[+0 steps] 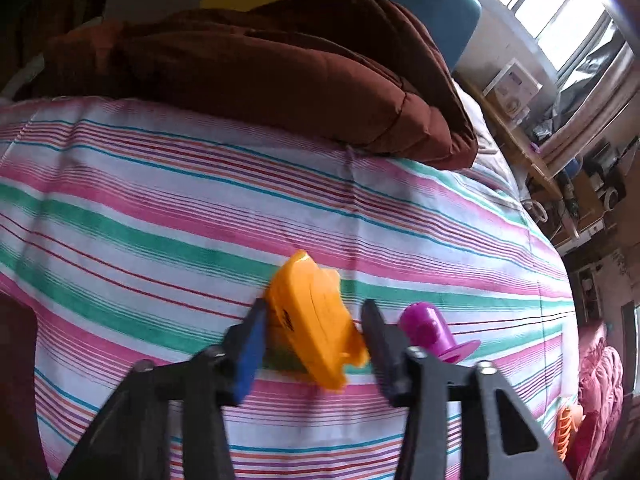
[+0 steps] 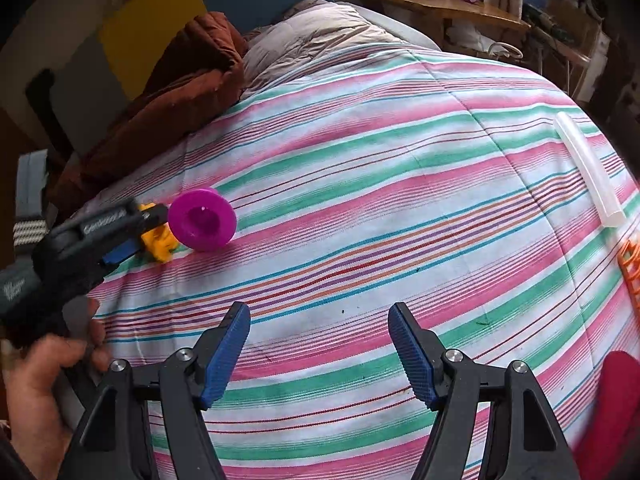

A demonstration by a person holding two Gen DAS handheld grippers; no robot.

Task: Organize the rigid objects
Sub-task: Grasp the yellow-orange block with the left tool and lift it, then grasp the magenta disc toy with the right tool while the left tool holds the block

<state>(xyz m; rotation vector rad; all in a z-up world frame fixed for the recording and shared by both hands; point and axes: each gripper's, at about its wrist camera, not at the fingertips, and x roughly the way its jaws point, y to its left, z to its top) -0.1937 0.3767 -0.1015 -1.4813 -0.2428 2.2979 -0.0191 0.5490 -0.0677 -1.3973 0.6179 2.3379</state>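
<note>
A yellow-orange plastic toy piece [image 1: 316,320] sits between the fingers of my left gripper [image 1: 318,320], tilted, just above the striped bedcover [image 1: 160,200]. The jaws stand close on both sides of it. A purple flanged plastic piece [image 1: 434,330] lies on the cover just right of it. In the right wrist view the left gripper [image 2: 148,228] holds the yellow piece [image 2: 160,242] next to the purple piece [image 2: 202,220]. My right gripper [image 2: 320,344] is open and empty over the cover.
A clear plastic tube [image 2: 588,168] lies at the cover's right side. An orange ribbed piece [image 2: 632,272] is at the right edge, also in the left wrist view [image 1: 566,428]. A brown quilt [image 1: 280,72] is heaped at the far end. A cluttered wooden desk [image 2: 440,4] stands beyond.
</note>
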